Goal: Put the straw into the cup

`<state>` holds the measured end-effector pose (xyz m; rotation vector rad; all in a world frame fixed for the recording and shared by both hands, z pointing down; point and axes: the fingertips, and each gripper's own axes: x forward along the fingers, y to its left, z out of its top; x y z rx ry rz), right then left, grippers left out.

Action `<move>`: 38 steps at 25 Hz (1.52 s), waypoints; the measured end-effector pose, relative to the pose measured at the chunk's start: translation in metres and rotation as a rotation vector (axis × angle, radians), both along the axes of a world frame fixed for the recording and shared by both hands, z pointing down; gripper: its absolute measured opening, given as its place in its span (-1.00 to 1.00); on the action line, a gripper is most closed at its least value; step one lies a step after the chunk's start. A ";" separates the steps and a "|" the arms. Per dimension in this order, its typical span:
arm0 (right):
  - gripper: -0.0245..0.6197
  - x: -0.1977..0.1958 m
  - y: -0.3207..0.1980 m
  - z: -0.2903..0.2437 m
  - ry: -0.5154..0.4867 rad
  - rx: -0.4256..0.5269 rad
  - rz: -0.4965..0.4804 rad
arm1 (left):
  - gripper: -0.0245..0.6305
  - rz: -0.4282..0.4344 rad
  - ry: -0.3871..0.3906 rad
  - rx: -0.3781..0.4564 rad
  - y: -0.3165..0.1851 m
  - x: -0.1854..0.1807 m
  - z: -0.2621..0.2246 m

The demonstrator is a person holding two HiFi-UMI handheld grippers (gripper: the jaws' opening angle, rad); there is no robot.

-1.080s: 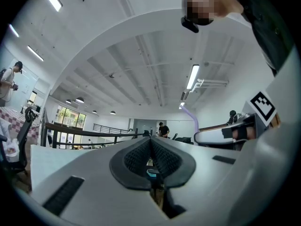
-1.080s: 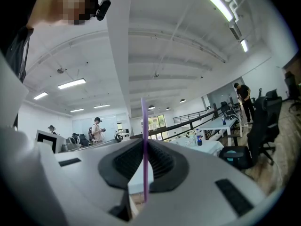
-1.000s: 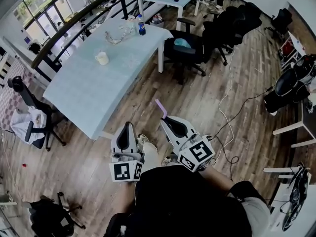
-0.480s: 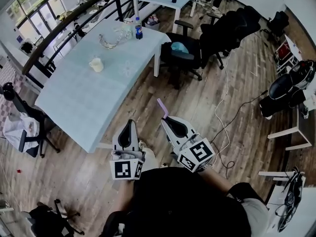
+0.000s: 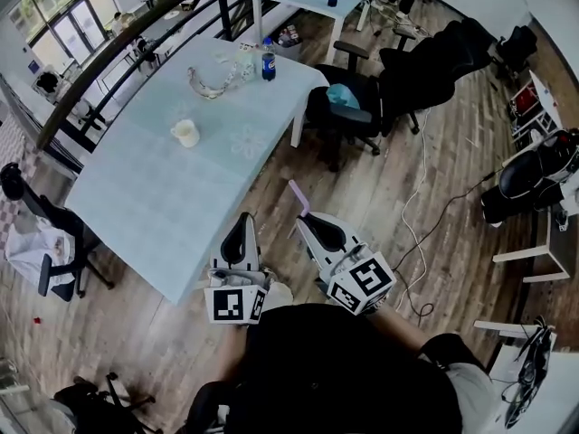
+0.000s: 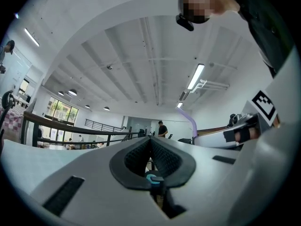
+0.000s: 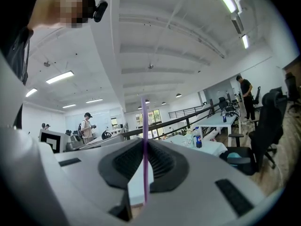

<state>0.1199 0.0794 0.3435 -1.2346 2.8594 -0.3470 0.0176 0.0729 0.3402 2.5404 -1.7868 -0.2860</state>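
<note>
Jaws closed on both sides: left gripper [image 5: 242, 219] empty, right gripper [image 5: 305, 219] holding. Well ahead, the pale bench [image 5: 145, 197] carries the white cup [image 5: 185, 133]; the purple straw [image 5: 298, 197] stands upright in the right pinch. It is best kept vertical and lowered inside the rim (the left could brace the cup). Only the head view shows the cup plainly; the right gripper view shows the pinch itself.

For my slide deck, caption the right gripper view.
Right gripper shut on a purple straw, pale table and bottle beyond.
</note>
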 end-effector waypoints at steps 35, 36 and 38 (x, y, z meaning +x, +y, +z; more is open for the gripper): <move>-0.80 -0.149 -0.145 -0.014 -0.032 0.082 -0.248 | -0.88 -0.228 -0.053 0.049 -0.109 -0.137 -0.009; -0.80 -0.153 -0.152 -0.014 -0.032 0.084 -0.265 | -0.88 -0.243 -0.053 0.047 -0.114 -0.140 -0.008; -0.80 -0.161 -0.165 -0.013 -0.035 0.080 -0.296 | -0.88 -0.270 -0.052 0.041 -0.125 -0.145 -0.006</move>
